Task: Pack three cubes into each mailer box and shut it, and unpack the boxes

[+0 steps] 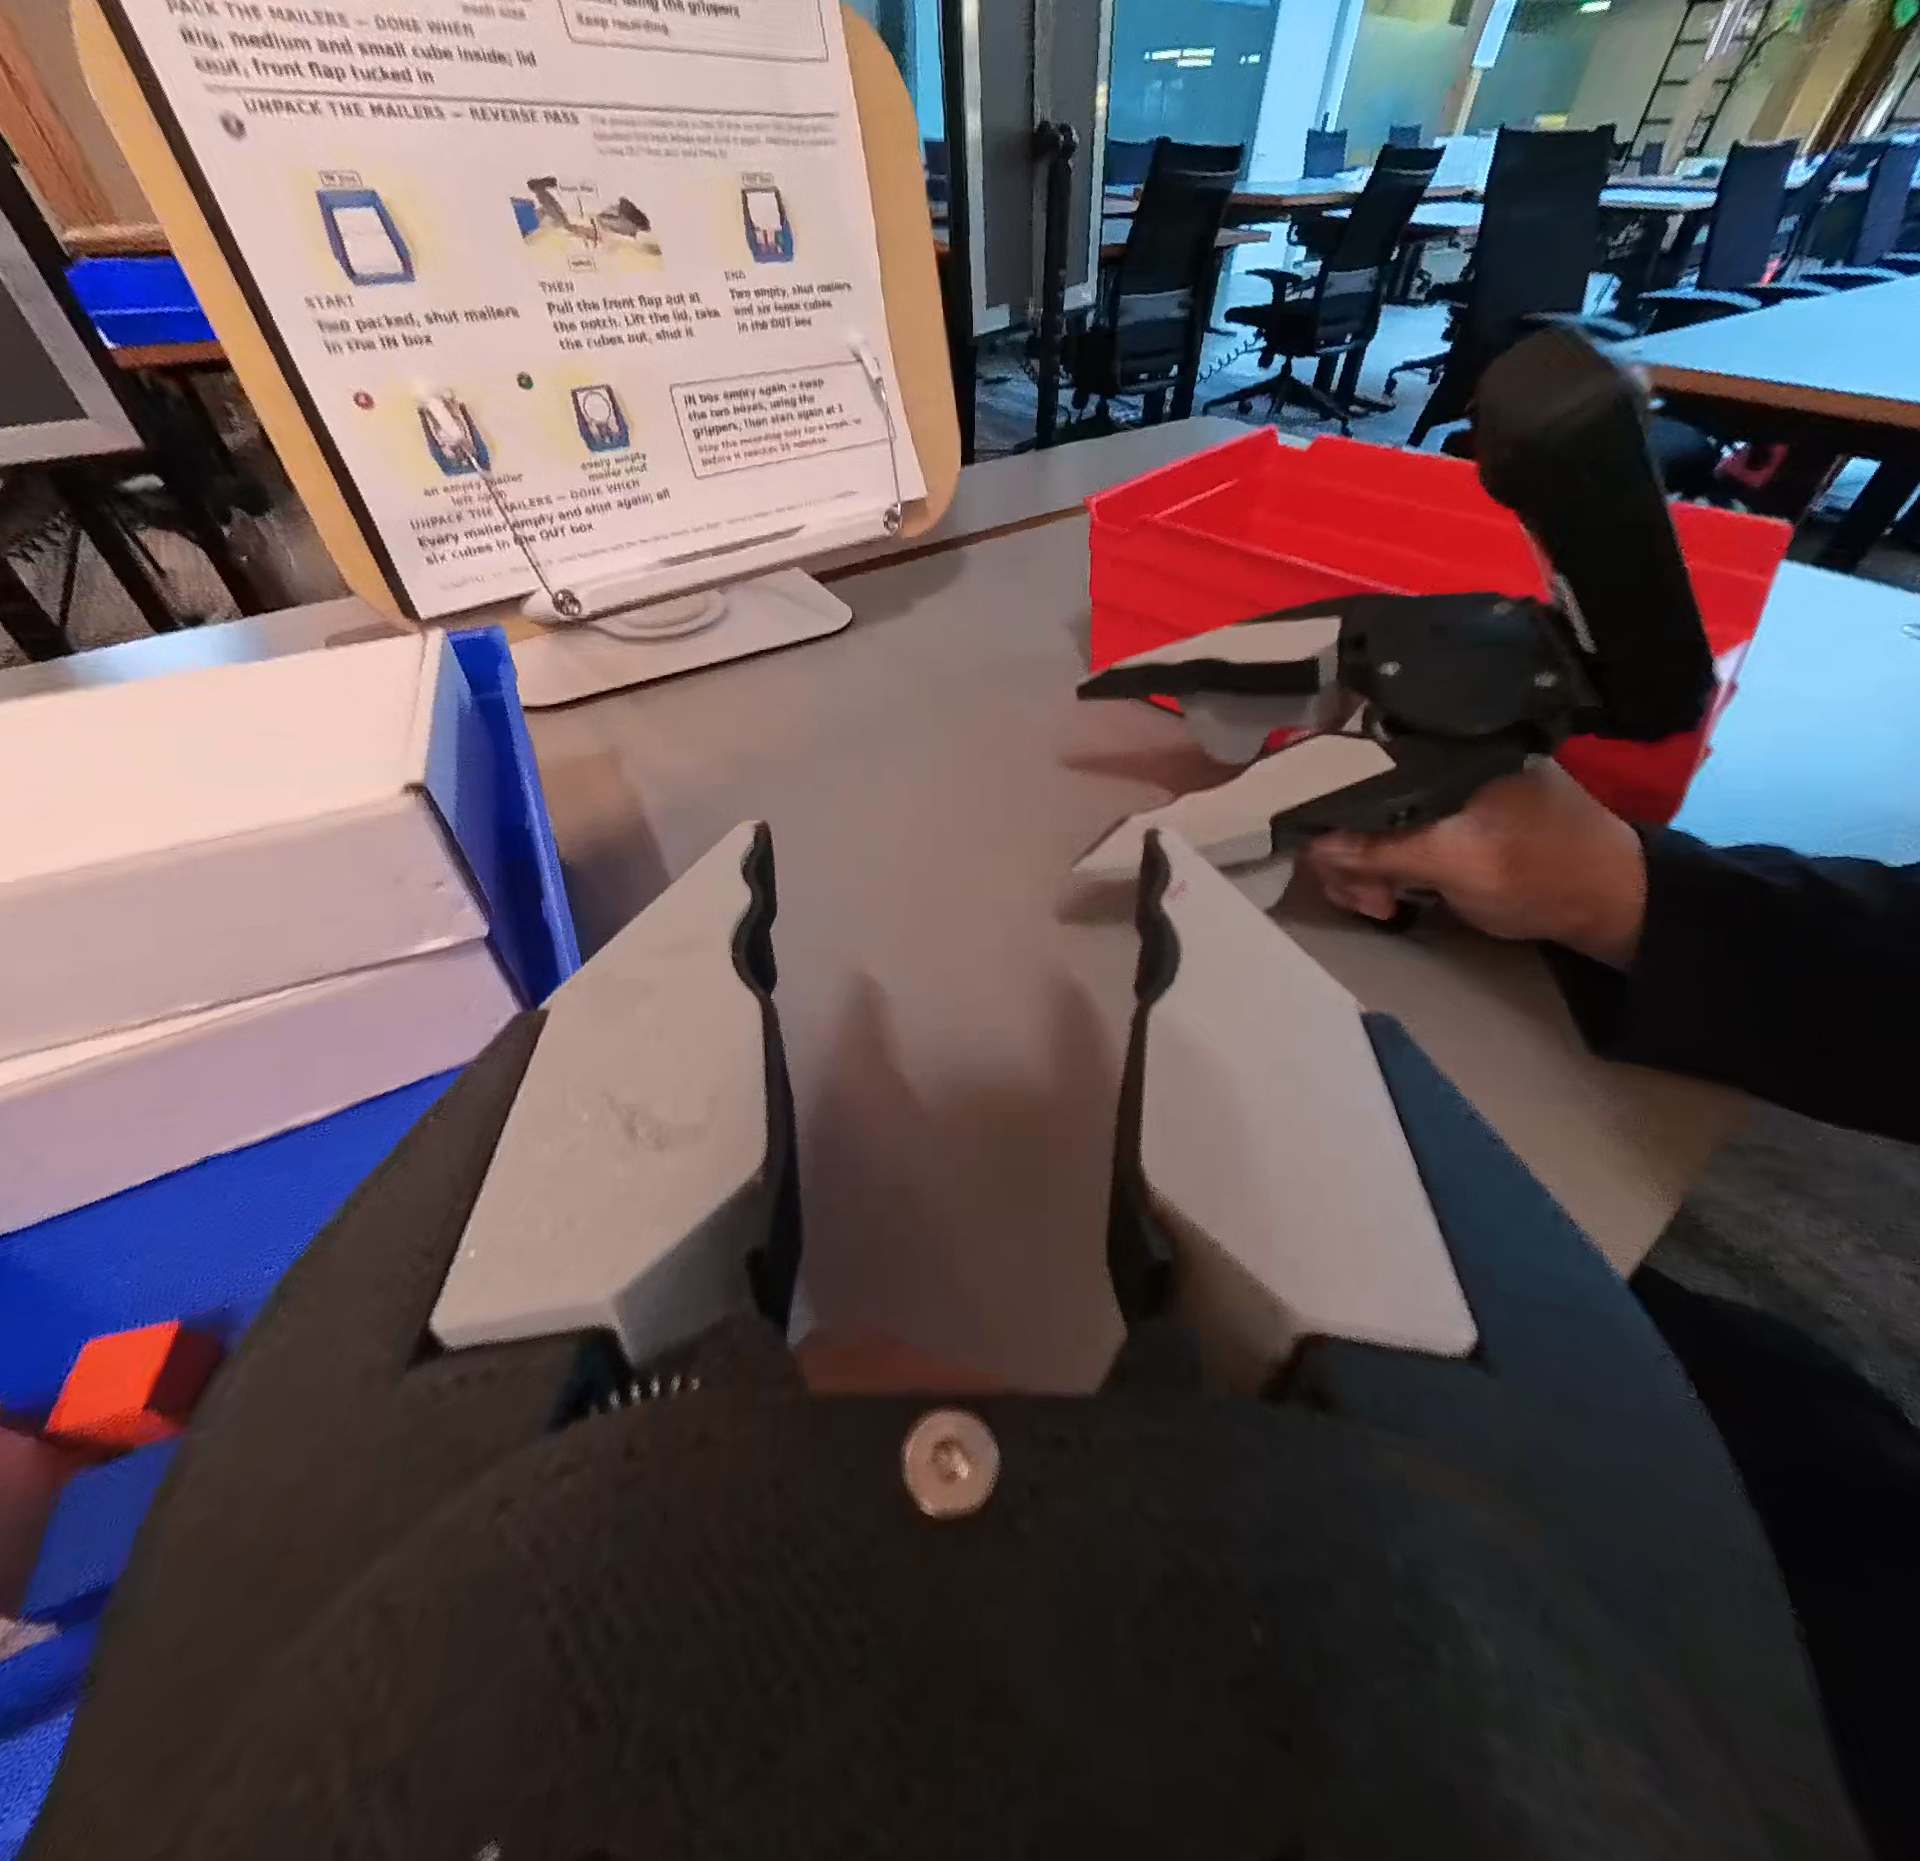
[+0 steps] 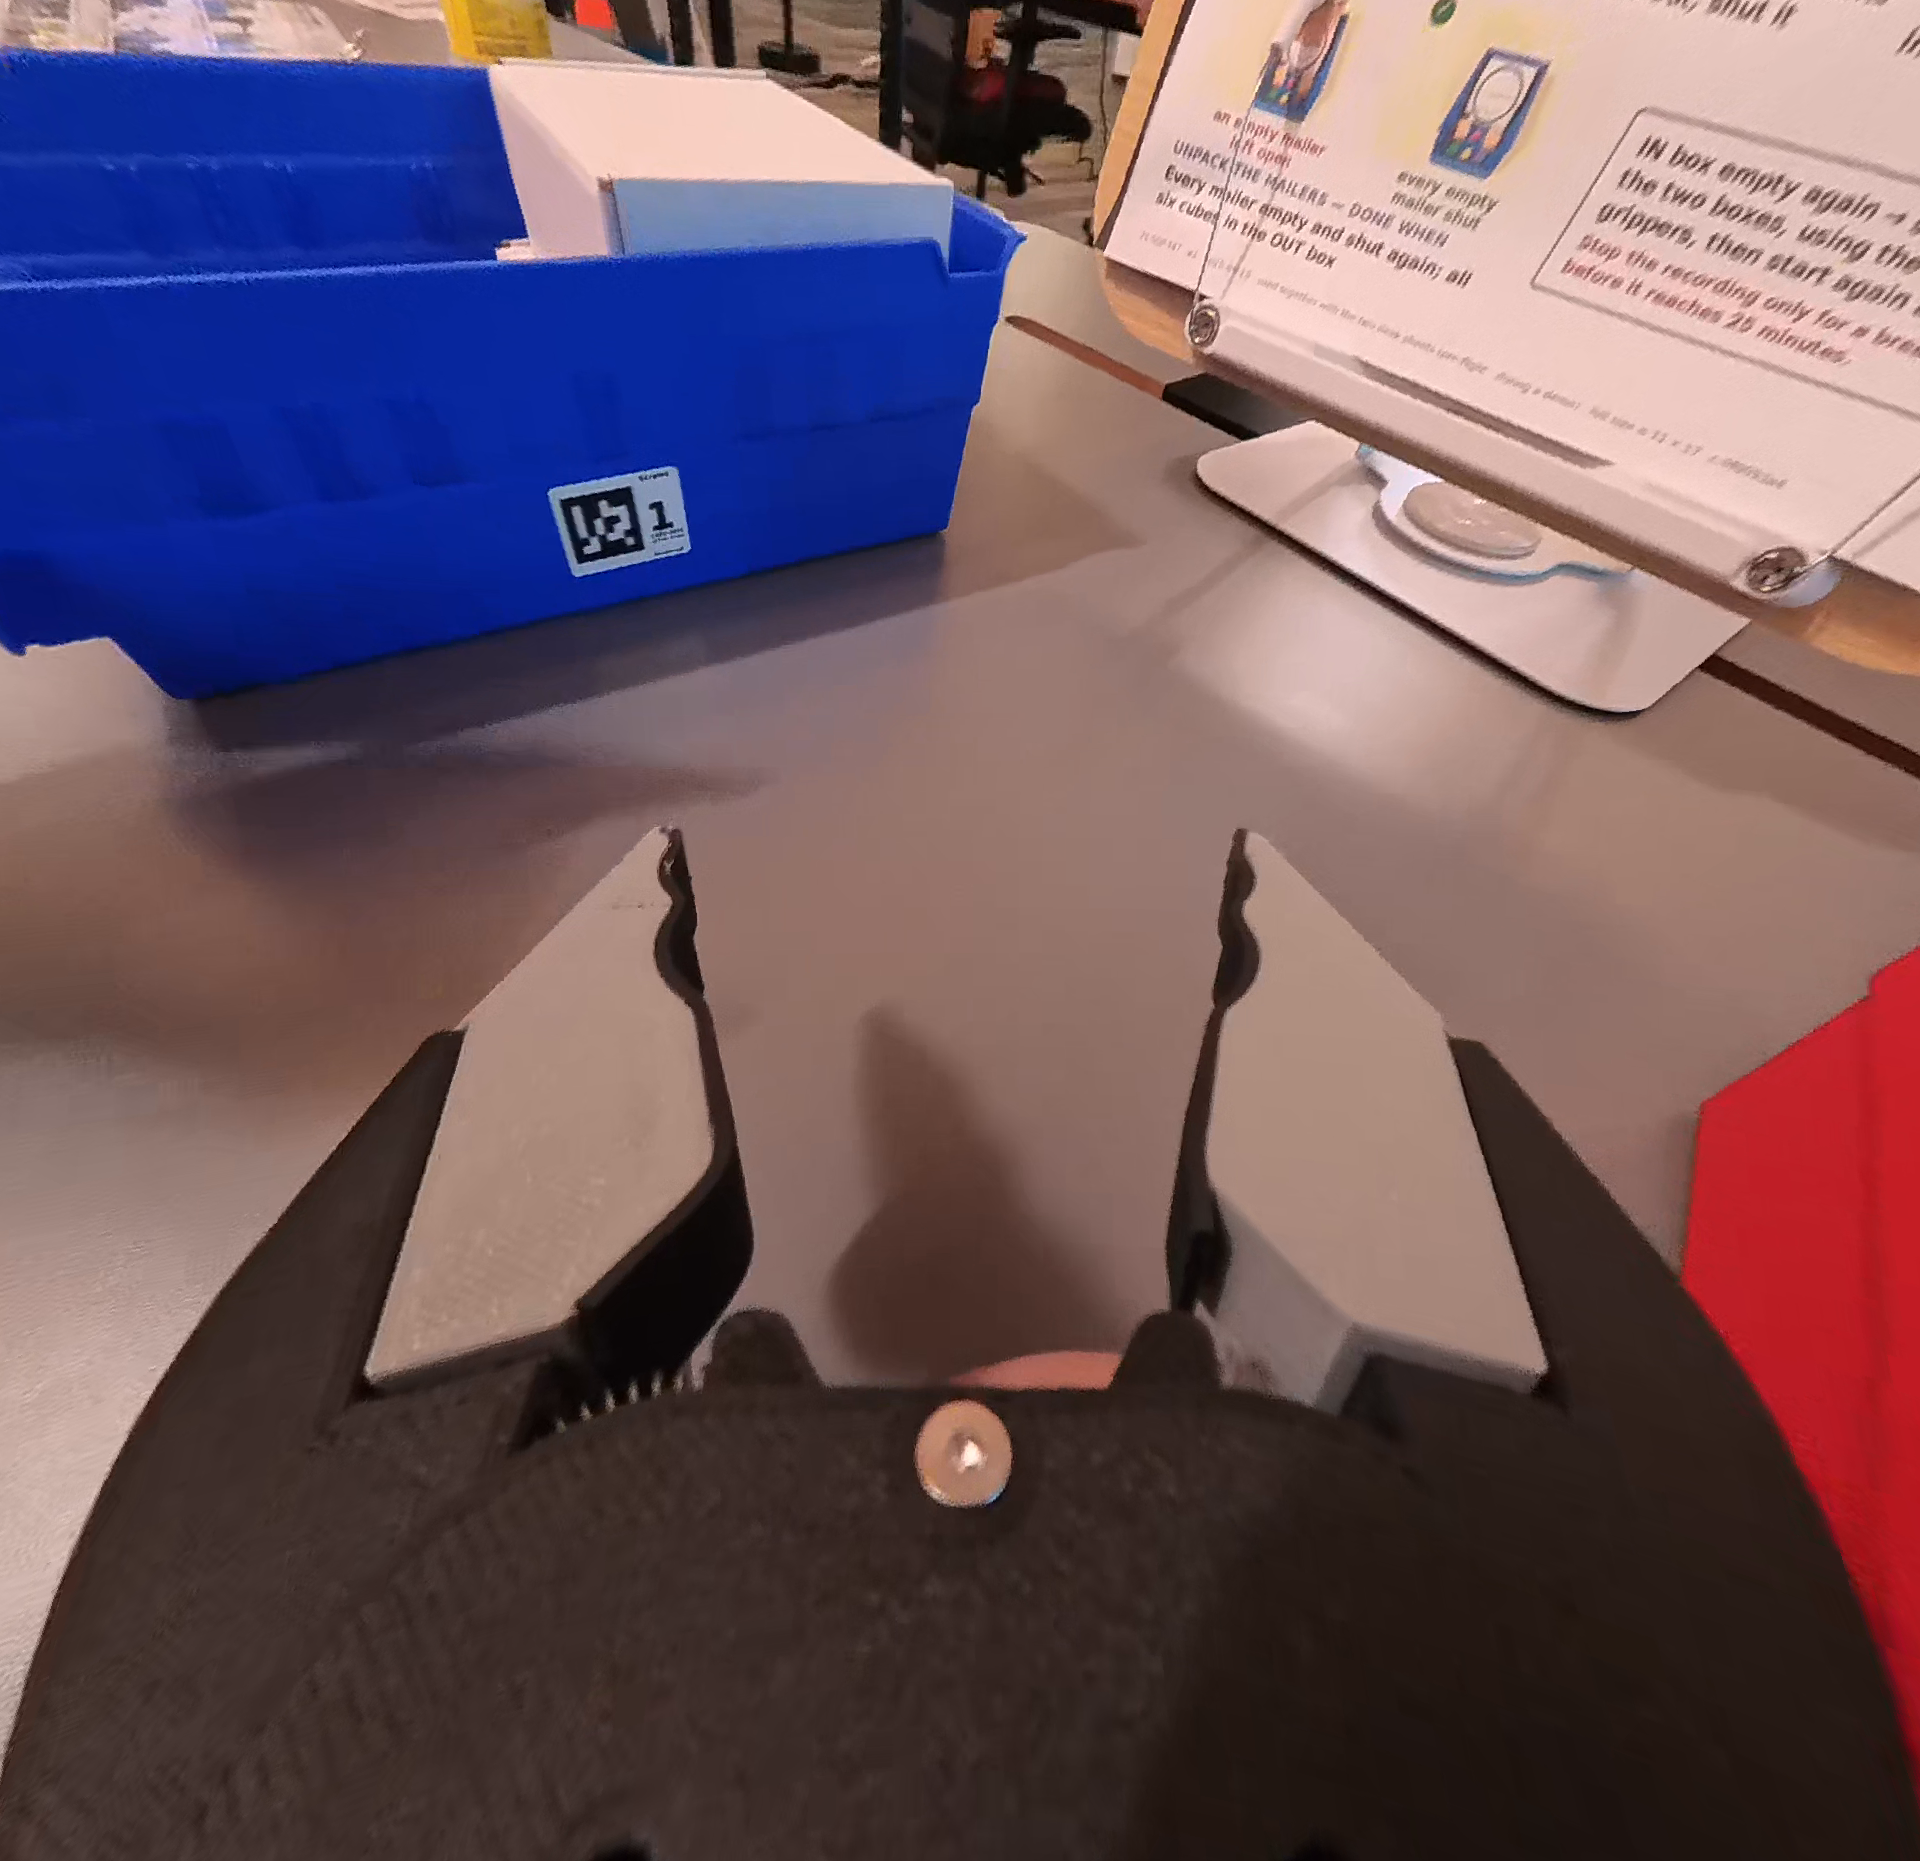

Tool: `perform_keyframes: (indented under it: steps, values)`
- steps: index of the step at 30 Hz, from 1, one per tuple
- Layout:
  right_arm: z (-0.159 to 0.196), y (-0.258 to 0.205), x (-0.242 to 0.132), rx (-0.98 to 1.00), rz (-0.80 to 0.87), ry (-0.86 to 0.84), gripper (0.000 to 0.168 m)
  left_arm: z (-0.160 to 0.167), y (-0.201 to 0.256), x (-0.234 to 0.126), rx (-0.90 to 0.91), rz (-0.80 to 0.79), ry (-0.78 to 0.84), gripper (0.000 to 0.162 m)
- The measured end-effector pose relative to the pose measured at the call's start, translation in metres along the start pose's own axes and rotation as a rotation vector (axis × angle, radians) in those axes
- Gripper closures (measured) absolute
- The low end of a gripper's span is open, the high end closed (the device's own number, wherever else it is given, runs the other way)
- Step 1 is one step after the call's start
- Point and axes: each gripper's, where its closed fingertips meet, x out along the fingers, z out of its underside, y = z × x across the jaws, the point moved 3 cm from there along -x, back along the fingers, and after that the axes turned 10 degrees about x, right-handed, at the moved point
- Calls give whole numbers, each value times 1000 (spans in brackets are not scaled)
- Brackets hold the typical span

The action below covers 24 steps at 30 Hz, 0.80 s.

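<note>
Left gripper: fingers spread apart, nothing between them, held over bare grey counter. Right gripper: fingers also spread, empty, over the same counter; it shows in the left wrist view too, farther off on the right, held by a hand in a dark sleeve.

Blue bin sits on the counter, left of both grippers, with a black-and-white marker sticker on its side wall. White mailer boxes are inside the bin, lids shut as far as I can see; the left wrist view shows two stacked, top one rising above the bin rim. Orange cube at the lower left edge of the left wrist view, low against the blue bin; blurred, can't tell whether it's inside the bin.

Red bin on the counter just behind the right gripper. Instruction sheet on a stand at the back of the counter, between the two bins.
</note>
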Motion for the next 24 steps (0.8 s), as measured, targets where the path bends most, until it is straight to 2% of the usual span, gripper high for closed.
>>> perform_keyframes:
  steps: [5,10,14,18,24]
  values:
    - [-3,5,-3,51,-11,24,70,-11,-4,7,92,3,-1,93]
    - [-2,3,-4,34,-8,24,76,-16,-15,-8,-29,41,31,97]
    - [-3,3,-5,21,2,36,80,-10,-37,-28,-13,-77,6,98]
    - [-7,7,-11,44,22,88,86,9,-64,-41,-146,-128,-75,97]
    - [-9,15,-15,132,-1,117,87,26,-119,-67,-172,-300,-159,97]
